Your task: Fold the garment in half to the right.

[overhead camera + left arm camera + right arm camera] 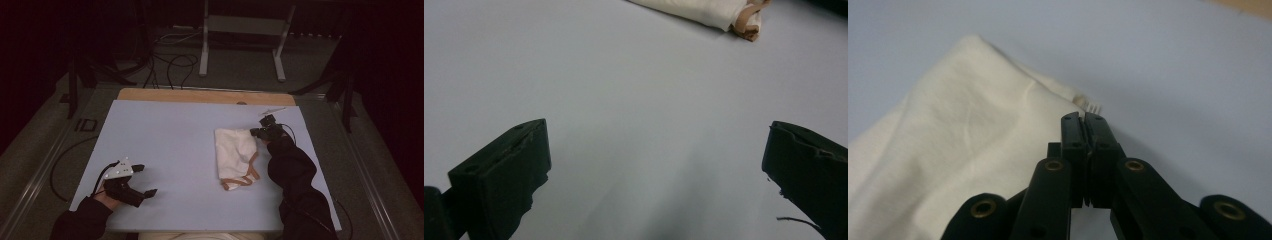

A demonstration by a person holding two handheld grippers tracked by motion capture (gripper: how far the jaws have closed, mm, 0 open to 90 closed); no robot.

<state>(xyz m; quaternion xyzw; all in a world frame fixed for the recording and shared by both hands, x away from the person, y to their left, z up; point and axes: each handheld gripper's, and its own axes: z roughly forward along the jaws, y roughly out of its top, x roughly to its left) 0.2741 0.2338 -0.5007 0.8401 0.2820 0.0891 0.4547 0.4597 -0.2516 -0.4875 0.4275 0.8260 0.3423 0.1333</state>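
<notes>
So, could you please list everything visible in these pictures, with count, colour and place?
cloth bag: one, cream with tan straps, right of centre on the mat, its far right corner at the right gripper.
mat: one, pale blue-grey, covering the table.
table edge: one, bare wood strip along the far side.
metal stand: one, grey, on the floor beyond the table.
cables: several, black, on the floor by the stand.
left gripper: one, black with a grey plate, near left of the mat, jaws wide apart, holding nothing.
right gripper: one, black, jaws closed at the bag's corner.
sleeves: two, dark, coming in from the near edge.
</notes>
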